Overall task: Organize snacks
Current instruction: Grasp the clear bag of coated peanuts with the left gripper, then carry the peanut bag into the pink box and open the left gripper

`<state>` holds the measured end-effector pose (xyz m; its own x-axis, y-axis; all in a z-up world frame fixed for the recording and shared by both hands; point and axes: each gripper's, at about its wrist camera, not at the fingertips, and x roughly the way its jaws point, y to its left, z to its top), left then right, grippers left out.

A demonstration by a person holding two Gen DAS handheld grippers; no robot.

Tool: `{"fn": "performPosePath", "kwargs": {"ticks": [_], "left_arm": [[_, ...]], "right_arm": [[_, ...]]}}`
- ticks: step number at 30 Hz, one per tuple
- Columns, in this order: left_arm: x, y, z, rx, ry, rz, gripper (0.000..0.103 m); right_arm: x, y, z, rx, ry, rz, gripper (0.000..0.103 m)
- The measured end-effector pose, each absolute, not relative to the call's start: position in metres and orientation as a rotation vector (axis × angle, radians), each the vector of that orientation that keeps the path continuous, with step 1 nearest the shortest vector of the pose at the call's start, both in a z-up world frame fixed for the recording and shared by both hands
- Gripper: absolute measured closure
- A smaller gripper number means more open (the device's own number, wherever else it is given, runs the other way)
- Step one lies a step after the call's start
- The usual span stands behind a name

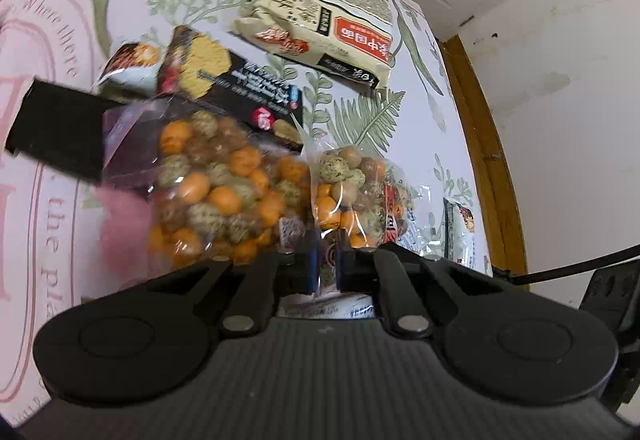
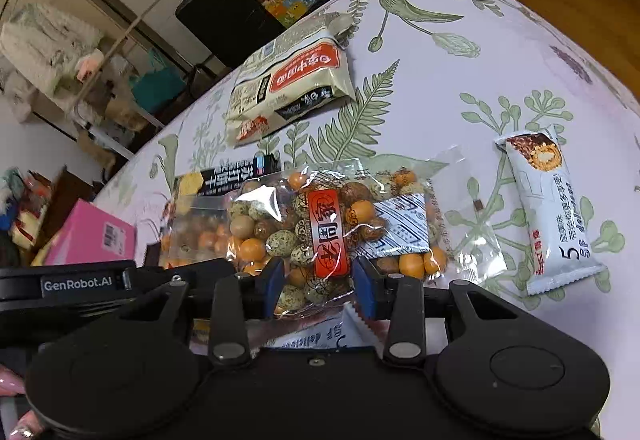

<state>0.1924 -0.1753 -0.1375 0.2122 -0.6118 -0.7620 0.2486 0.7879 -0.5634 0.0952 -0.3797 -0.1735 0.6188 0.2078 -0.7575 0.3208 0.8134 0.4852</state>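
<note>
Two clear bags of orange, brown and speckled coated nuts lie on the flowered tablecloth. My left gripper [image 1: 325,265] is shut on the edge of one nut bag [image 1: 216,180], held above a black cracker pack [image 1: 236,84]. My right gripper [image 2: 316,280] has its blue pads on either side of the other nut bag [image 2: 328,224], which has a red label; the jaws stand partly apart around it. That bag also shows in the left wrist view [image 1: 356,192]. The left gripper's body [image 2: 80,284] shows at the left of the right wrist view.
A cream noodle pack [image 1: 320,24] [image 2: 292,84] lies farther back. A white snack bar [image 2: 552,208] lies to the right. A pink box [image 2: 92,236] sits at the left. The table edge [image 1: 480,144] runs along the right, with wooden floor beyond.
</note>
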Motion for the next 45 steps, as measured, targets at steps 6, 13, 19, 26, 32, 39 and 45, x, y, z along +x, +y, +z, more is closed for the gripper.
{"fn": "performPosePath", "kwargs": {"ticks": [6,13,19,26,32,39,45], "left_arm": [[0.179,-0.161,-0.134,-0.388,1.216,-0.595,0.103],[0.167,-0.156,-0.135,-0.433,1.252,-0.604,0.103],[0.156,-0.151,-0.133,-0.406,1.283,-0.595,0.103],[0.146,-0.137,-0.123,-0.361,1.260,-0.623,0.102],[0.127,-0.122,-0.111,-0.356,1.253,-0.662,0.102],[0.106,-0.094,-0.092,-0.347,1.236,-0.699,0.101],[0.088,-0.062,-0.074,-0.336,1.213,-0.695,0.101]], "right_arm": [[0.069,-0.382,-0.177,0.796,0.940,-0.123,0.029],[0.063,-0.396,-0.206,1.038,0.866,-0.171,0.025],[0.060,-0.374,-0.212,1.113,0.758,-0.278,0.041],[0.055,-0.359,-0.182,0.945,0.738,-0.217,0.065],[0.051,-0.340,-0.151,0.779,0.765,-0.167,0.066],[0.044,-0.316,-0.123,0.671,0.811,-0.095,0.066],[0.034,-0.291,-0.101,0.648,0.832,-0.030,0.068]]}}
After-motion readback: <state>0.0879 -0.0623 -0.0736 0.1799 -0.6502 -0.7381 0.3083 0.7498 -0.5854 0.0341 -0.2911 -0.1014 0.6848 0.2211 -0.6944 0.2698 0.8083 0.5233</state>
